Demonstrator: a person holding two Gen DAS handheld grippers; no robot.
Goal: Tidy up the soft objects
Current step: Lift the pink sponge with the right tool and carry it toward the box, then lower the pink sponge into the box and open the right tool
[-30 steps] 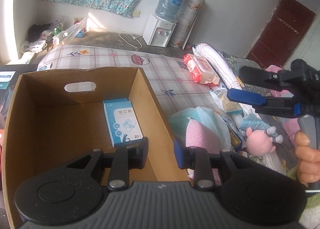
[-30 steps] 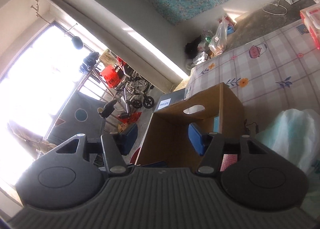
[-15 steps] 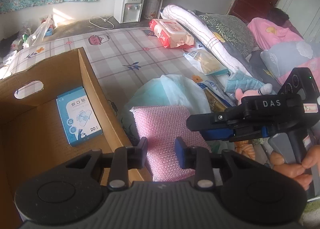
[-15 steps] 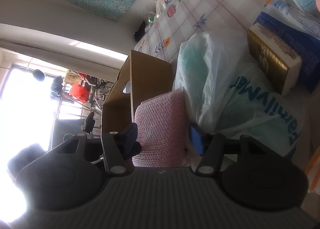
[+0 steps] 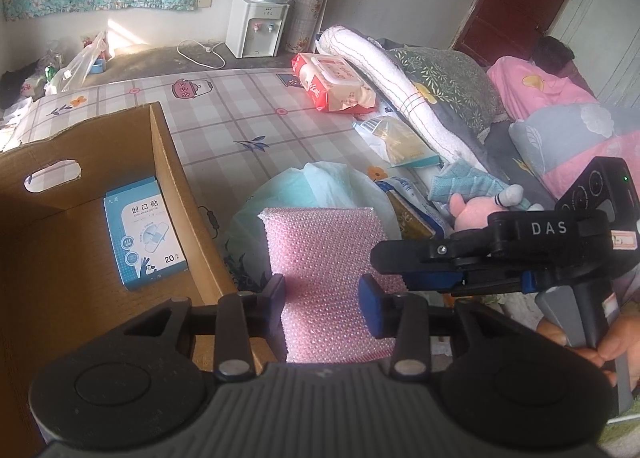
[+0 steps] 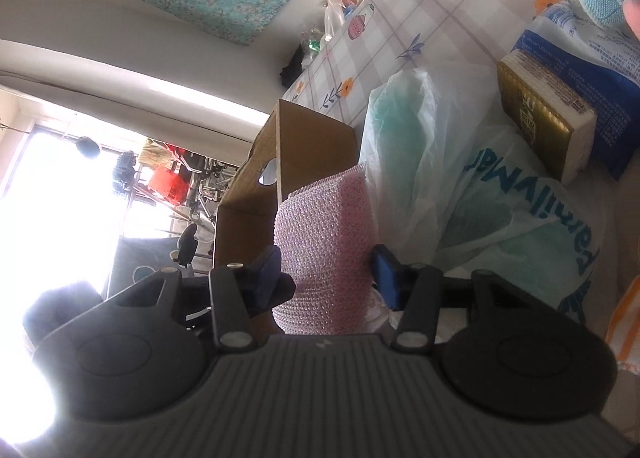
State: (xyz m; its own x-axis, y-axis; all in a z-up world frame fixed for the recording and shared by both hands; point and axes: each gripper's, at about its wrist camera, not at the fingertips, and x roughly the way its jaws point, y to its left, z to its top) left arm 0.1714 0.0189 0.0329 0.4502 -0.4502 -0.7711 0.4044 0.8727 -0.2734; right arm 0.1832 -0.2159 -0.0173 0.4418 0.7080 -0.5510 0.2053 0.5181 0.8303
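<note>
A pink knobbly scrub pad (image 5: 324,250) leans on a pale green plastic bag (image 5: 320,186), just right of the cardboard box (image 5: 168,162). My left gripper (image 5: 322,298) hovers over the pad's near end. Its jaws are opening, and the fingers (image 5: 276,290) stand at either side without pressing. My right gripper (image 5: 390,268) comes in from the right, held by a hand (image 5: 616,346). In the right wrist view its jaws are closing on the pad (image 6: 324,242), and both fingertips (image 6: 382,274) meet the pad's sides.
A blue plaster box (image 5: 144,234) lies inside the cardboard box. Right of the bag sit tissue packs (image 6: 544,110), a pink plush toy (image 5: 472,210) and a teal cloth (image 5: 464,182). A red wipes pack (image 5: 332,86) and rolled bedding lie farther back.
My left gripper swung right from over the box to over the pink pad, and its jaws widened. My right gripper dropped, rolled and closed in around the pad.
</note>
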